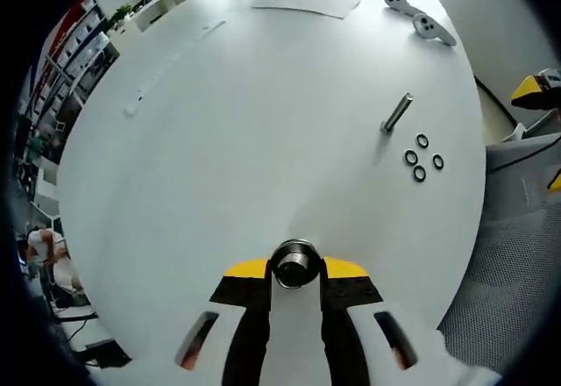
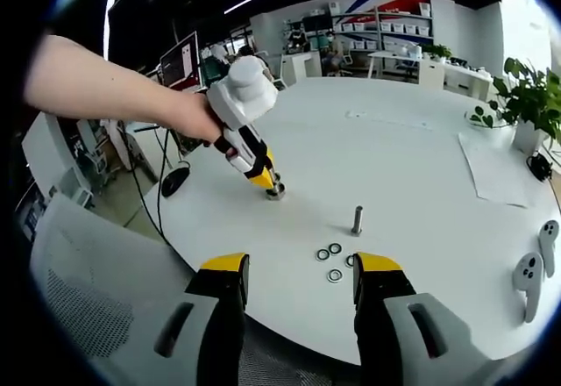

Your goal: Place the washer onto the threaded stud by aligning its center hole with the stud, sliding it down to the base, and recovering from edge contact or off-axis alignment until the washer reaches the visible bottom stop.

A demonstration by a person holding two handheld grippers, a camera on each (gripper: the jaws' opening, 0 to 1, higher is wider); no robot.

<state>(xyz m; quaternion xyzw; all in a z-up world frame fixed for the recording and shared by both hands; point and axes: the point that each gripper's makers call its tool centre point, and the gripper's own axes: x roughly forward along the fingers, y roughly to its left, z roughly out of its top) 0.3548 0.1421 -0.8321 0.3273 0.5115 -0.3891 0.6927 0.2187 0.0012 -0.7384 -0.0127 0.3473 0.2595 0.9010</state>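
Four small dark washers [image 2: 335, 263] lie flat in a cluster near the counter [image 2: 412, 167] edge closest to the right tool [image 2: 298, 288], just beside the upright threaded stud [image 2: 357, 219]. The right tool's jaws stand apart, empty. The left tool [image 1: 296, 268] is clamped on a round metal piece [image 1: 295, 263], well apart from the stud. The washers are judged light, stiff and thin, likely slippery; an edge pinch across the rim would be needed.

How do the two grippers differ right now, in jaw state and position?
The left gripper is shut on a metal nut, low over the table; the right gripper is open and holds nothing. The left sits away from the washers; the right hovers near them and the stud. Both have yellow-tipped jaws.
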